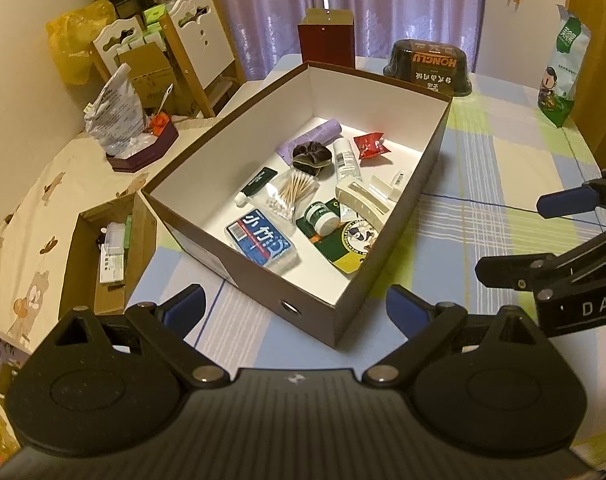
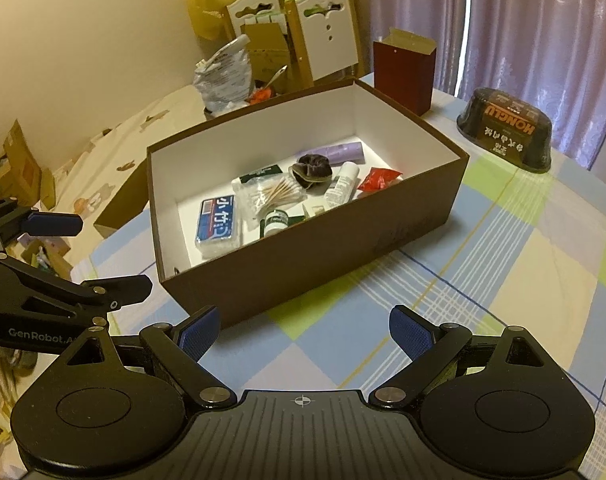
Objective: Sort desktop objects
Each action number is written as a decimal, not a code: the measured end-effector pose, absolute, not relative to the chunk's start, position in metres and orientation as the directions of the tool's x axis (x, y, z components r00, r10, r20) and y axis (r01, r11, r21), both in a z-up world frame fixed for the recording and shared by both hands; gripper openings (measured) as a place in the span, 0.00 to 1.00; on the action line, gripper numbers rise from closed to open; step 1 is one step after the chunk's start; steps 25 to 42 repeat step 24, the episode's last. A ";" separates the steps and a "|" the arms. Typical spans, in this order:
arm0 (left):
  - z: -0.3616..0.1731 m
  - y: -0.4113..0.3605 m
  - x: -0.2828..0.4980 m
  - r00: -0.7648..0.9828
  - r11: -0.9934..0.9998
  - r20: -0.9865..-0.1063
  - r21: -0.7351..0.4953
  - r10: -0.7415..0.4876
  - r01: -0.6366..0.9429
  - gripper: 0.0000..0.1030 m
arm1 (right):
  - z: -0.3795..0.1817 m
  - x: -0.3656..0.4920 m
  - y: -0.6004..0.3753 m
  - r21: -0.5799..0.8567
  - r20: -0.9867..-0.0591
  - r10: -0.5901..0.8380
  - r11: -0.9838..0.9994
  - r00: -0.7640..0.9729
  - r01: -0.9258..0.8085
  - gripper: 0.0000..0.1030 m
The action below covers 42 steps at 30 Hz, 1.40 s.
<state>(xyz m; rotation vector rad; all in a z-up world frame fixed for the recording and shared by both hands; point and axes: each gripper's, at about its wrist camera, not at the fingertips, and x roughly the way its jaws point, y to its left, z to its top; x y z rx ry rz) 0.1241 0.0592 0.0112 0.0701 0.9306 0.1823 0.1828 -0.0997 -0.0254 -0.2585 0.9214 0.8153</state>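
Box: brown cardboard box with white inside [image 1: 387,280] stands open on the checked tablecloth [image 1: 503,152], near the table's left edge; the small desktop objects lie inside it on the bottom.
Contents: blue plastic pack with white characters [image 1: 261,242], clear bag of cotton swabs [image 1: 293,192], small green-capped white jar [image 1: 322,216], dark velvet scrunchie [image 1: 310,158], lilac tube [image 1: 309,136], red foil sachet [image 1: 369,145], cream hair claw [image 1: 363,198].
Left gripper [image 1: 295,306]: empty, fingers wide apart, held in front of the box's near corner.
Right gripper [image 2: 303,334]: also empty, fingers spread, before the long brown wall.
Progress: I judge the sorting nearly finished or not begun; I cannot tell which.
Risk one: the box sits close to the table edge, so a push from a finger on its wall may slide it off.
Risk two: the objects overlap, so a grasp may catch two together, or the slippery swab bag may escape.
Risk three: both grippers are near each other and may collide when reaching in.
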 end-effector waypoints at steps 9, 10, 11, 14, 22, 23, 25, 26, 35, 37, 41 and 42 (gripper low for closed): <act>0.012 0.054 0.114 0.572 0.975 -0.791 0.148 0.217 -0.166 0.93 | -0.025 0.179 -0.102 0.138 -0.785 0.534 0.646 0.314 -0.751 0.91; 0.013 0.053 0.113 0.573 0.974 -0.789 0.148 0.221 -0.171 0.93 | -0.025 0.179 -0.103 0.138 -0.784 0.536 0.642 0.313 -0.754 0.91; 0.014 0.053 0.112 0.573 0.973 -0.788 0.148 0.224 -0.176 0.93 | -0.024 0.179 -0.102 0.137 -0.784 0.537 0.639 0.311 -0.757 0.91; 0.016 0.052 0.109 0.572 0.970 -0.786 0.150 0.234 -0.191 0.93 | -0.023 0.178 -0.102 0.136 -0.782 0.542 0.630 0.308 -0.764 0.91; 0.021 0.050 0.102 0.575 0.962 -0.776 0.158 0.260 -0.222 0.93 | -0.023 0.176 -0.105 0.141 -0.777 0.553 0.617 0.299 -0.774 0.91; 0.022 0.050 0.101 0.576 0.961 -0.774 0.160 0.264 -0.226 0.93 | -0.023 0.176 -0.105 0.143 -0.776 0.555 0.617 0.299 -0.774 0.91; 0.022 0.049 0.101 0.575 0.960 -0.773 0.162 0.268 -0.229 0.93 | -0.023 0.175 -0.106 0.144 -0.775 0.556 0.617 0.299 -0.773 0.91; 0.022 0.049 0.101 0.575 0.960 -0.773 0.162 0.268 -0.229 0.93 | -0.023 0.175 -0.106 0.144 -0.775 0.556 0.617 0.299 -0.773 0.91; 0.022 0.049 0.101 0.575 0.960 -0.773 0.162 0.268 -0.229 0.93 | -0.023 0.175 -0.106 0.144 -0.775 0.556 0.617 0.299 -0.773 0.91; 0.022 0.049 0.101 0.575 0.960 -0.773 0.162 0.268 -0.229 0.93 | -0.023 0.175 -0.106 0.144 -0.775 0.556 0.617 0.299 -0.773 0.91; 0.022 0.049 0.101 0.575 0.960 -0.773 0.162 0.268 -0.229 0.93 | -0.023 0.175 -0.106 0.144 -0.775 0.556 0.617 0.299 -0.773 0.91; 0.022 0.049 0.101 0.575 0.960 -0.773 0.162 0.268 -0.229 0.93 | -0.023 0.175 -0.106 0.144 -0.775 0.556 0.617 0.299 -0.773 0.91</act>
